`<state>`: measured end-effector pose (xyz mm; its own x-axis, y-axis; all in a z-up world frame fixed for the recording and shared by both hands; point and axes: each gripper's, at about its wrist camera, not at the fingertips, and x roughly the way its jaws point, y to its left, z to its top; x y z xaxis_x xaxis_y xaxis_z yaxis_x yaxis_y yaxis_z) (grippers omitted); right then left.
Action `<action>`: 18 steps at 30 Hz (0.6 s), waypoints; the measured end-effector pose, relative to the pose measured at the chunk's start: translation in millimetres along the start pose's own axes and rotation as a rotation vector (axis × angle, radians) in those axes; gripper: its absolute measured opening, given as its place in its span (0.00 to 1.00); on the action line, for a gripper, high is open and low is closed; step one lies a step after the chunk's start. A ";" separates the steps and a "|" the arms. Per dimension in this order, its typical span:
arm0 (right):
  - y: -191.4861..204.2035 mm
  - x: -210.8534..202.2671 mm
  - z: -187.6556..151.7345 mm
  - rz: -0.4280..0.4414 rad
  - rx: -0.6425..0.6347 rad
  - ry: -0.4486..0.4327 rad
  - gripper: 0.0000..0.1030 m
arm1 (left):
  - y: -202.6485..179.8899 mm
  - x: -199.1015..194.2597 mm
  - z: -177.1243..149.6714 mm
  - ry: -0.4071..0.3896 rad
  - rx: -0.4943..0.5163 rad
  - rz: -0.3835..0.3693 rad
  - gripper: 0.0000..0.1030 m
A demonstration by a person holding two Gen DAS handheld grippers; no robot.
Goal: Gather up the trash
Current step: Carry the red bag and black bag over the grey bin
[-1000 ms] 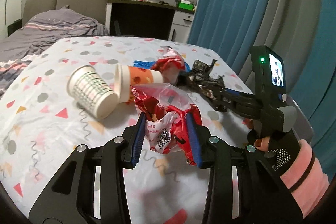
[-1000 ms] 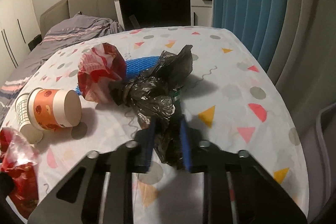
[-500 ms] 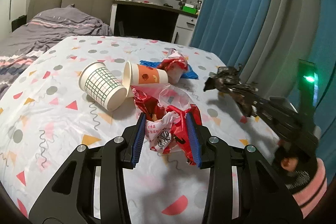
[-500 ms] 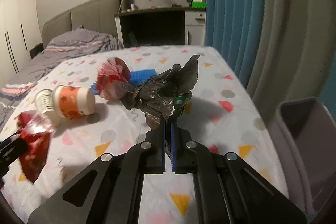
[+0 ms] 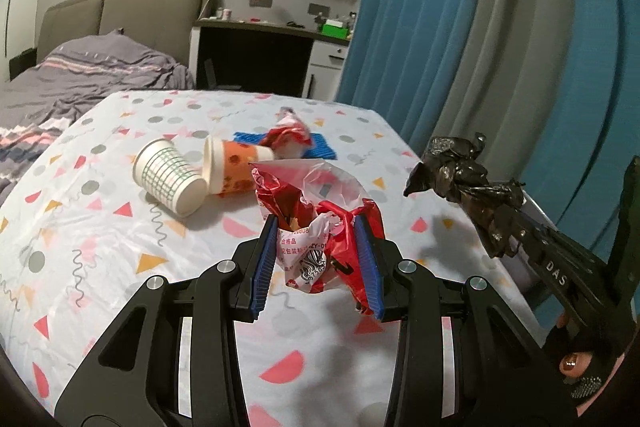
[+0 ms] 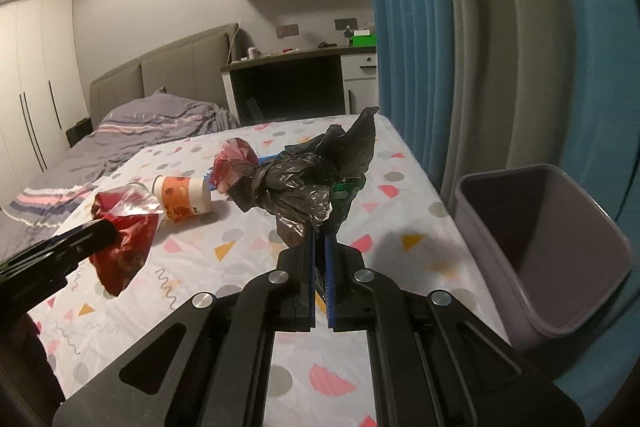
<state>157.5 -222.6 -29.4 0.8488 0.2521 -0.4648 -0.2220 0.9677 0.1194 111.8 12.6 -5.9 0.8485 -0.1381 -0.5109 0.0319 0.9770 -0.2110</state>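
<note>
Right hand-held gripper is pinching a crumpled black plastic bag, jaws nearly together, holding it clear above the tabletop with the grey bin just to its right. Left hand-held gripper is clamping a red-and-white snack wrapper, jaws partly open around the bulky wad, also off the surface. Nothing is showing inside the bin as far as visible, so both pieces are still waiting to be dropped. Left on the tabletop, farther out: a white checked paper cup on its side, an orange paper cup touching it, another red wrapper lying on a blue mat. Collection looks early.
</note>
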 end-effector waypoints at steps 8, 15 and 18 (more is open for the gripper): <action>-21.9 -22.0 -2.7 -0.057 0.014 -0.031 0.05 | -38.1 0.7 -0.2 -0.001 0.058 -0.057 0.37; -47.1 -34.2 -0.8 -0.120 0.036 -0.055 0.05 | -75.3 14.2 2.6 0.008 0.115 -0.115 0.37; -55.9 -36.8 0.6 -0.151 0.039 -0.067 0.05 | -89.4 19.6 5.0 0.014 0.133 -0.144 0.37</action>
<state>139.0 -285.9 -18.5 0.9017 0.1022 -0.4202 -0.0719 0.9936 0.0874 128.3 -76.6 7.2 0.8229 -0.2795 -0.4946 0.2232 0.9597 -0.1710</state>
